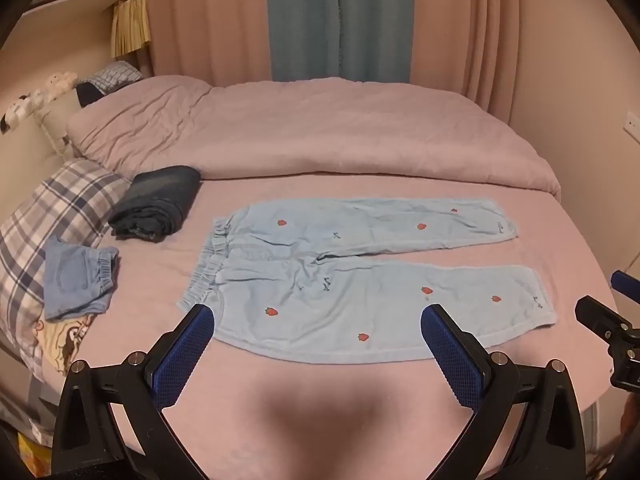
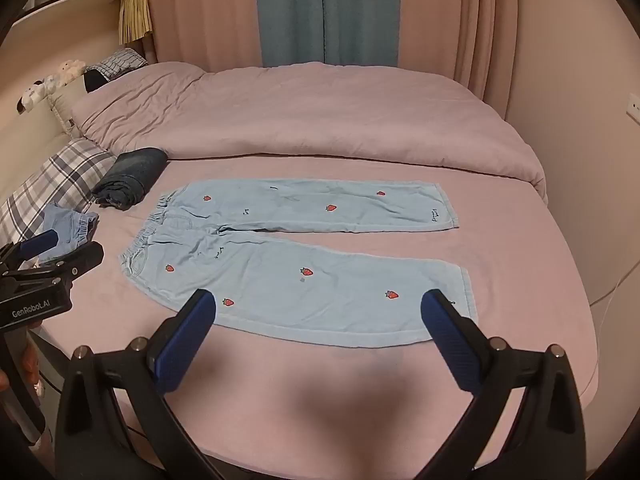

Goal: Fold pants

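Light blue pants [image 1: 352,272] with small red strawberries lie flat on the pink bed sheet [image 1: 280,400], waistband at the left, both legs stretched to the right. My left gripper [image 1: 318,314] hangs open over the near leg by the waist side, nothing between its blue pads. In the right wrist view the same pants [image 2: 304,256] spread across the bed, and my right gripper [image 2: 320,300] stands open above the near leg toward its hem. Each gripper shows at the other view's edge: the right gripper [image 1: 608,308] and the left gripper [image 2: 52,256].
A folded dark denim garment [image 1: 160,200] and a small folded blue garment [image 1: 78,276] lie left of the pants by a plaid pillow [image 1: 48,216]. A bunched pink duvet [image 1: 320,132] fills the far half of the bed. Curtains and a wall stand behind.
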A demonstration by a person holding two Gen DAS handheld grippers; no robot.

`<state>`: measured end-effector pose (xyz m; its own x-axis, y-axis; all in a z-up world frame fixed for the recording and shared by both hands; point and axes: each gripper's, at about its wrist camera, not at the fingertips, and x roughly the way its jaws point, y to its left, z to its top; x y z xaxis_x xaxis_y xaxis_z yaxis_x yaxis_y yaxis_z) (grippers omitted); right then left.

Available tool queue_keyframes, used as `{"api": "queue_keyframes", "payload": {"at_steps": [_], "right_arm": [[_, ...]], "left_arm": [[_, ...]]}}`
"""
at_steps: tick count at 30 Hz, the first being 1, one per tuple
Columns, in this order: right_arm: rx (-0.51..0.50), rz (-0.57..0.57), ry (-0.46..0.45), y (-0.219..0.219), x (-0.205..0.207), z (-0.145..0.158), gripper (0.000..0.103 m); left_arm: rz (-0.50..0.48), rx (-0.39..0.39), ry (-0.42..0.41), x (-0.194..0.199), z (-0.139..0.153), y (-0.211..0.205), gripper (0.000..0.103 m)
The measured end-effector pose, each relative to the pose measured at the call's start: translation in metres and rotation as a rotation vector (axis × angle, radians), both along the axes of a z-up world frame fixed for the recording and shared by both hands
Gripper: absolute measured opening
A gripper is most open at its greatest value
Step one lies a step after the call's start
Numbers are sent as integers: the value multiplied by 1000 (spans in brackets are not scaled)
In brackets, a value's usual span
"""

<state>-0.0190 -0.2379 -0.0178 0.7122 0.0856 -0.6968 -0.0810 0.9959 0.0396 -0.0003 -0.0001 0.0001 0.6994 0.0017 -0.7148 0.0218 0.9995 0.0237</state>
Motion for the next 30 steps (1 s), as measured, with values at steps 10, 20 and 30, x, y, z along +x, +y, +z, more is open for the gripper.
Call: {"api": "queue_keyframes", "payload": {"at_steps": [10,20,30], "right_arm": [[3,-2,1,0,0,1,103],[7,0,2,0,1,1,103],[7,1,3,2,1,1,103]], "left_arm": [[-3,1,8,-1,1,-2,103],[-1,-4,-2,0,2,-4,103],[-3,3,1,-2,1,-1,103]]}}
